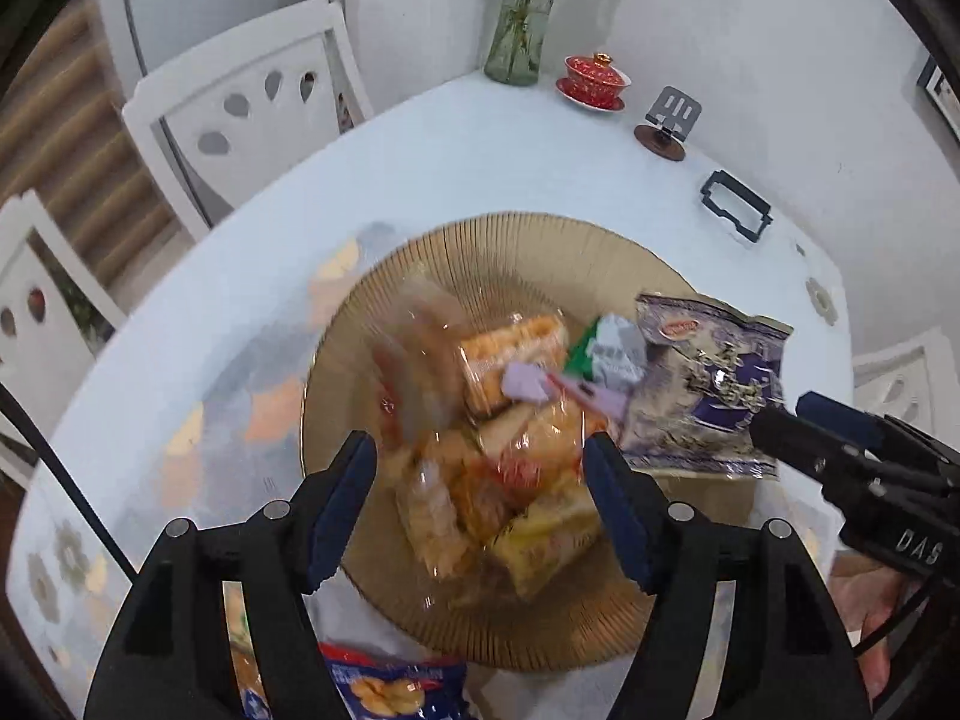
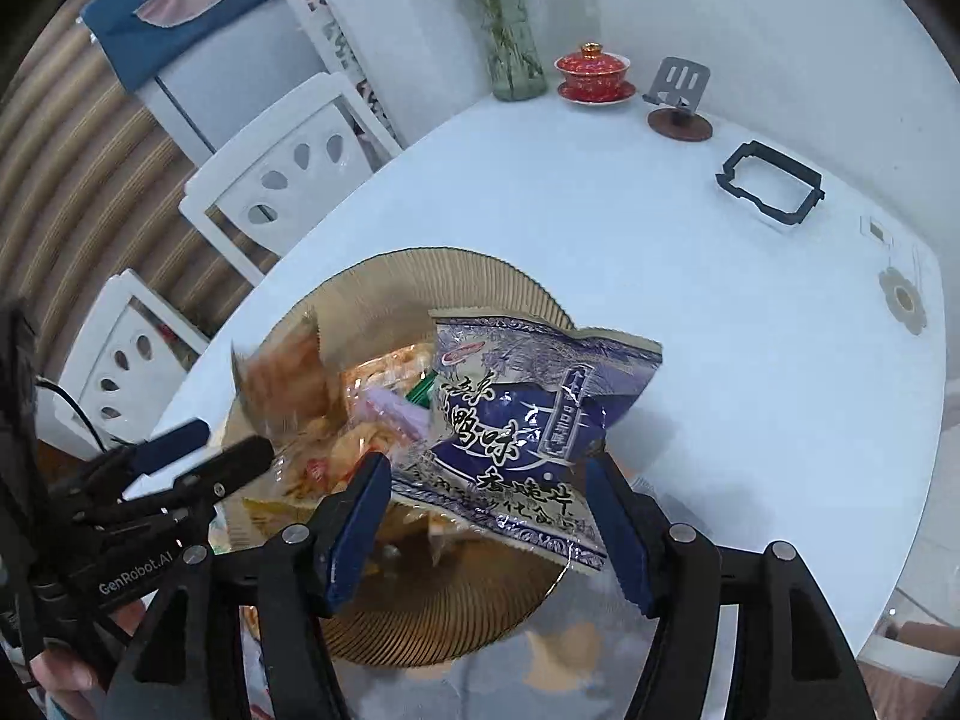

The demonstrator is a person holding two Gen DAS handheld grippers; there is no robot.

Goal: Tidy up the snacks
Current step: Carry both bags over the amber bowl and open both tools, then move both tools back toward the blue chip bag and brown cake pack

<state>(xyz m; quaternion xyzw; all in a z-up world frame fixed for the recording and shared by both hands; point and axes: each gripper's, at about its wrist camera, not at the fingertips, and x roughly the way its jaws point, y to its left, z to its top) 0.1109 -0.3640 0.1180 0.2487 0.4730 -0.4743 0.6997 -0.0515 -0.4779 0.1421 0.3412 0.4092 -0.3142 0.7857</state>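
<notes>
A ribbed amber glass plate [image 1: 540,240] [image 2: 420,267] on the pale blue table holds a heap of snack packets [image 1: 510,420], orange, yellow, green and lilac. My left gripper [image 1: 480,504] hovers open over the heap with nothing pressed between its pads; a clear packet [image 1: 420,354] above the heap is blurred. My right gripper [image 2: 486,480] stands open around a blue-and-silver packet [image 2: 516,420] [image 1: 708,384] that lies on the plate's right side; the pads do not seem to squeeze it. Each gripper also shows in the other's view: the left gripper [image 2: 210,450], the right gripper [image 1: 786,414].
A blue snack bag [image 1: 390,684] lies near the table's front edge. At the back stand a glass vase [image 1: 516,42], a red lidded cup [image 1: 594,78], a phone stand [image 1: 672,120] and a black frame [image 1: 735,204]. White chairs [image 1: 240,102] flank the left side.
</notes>
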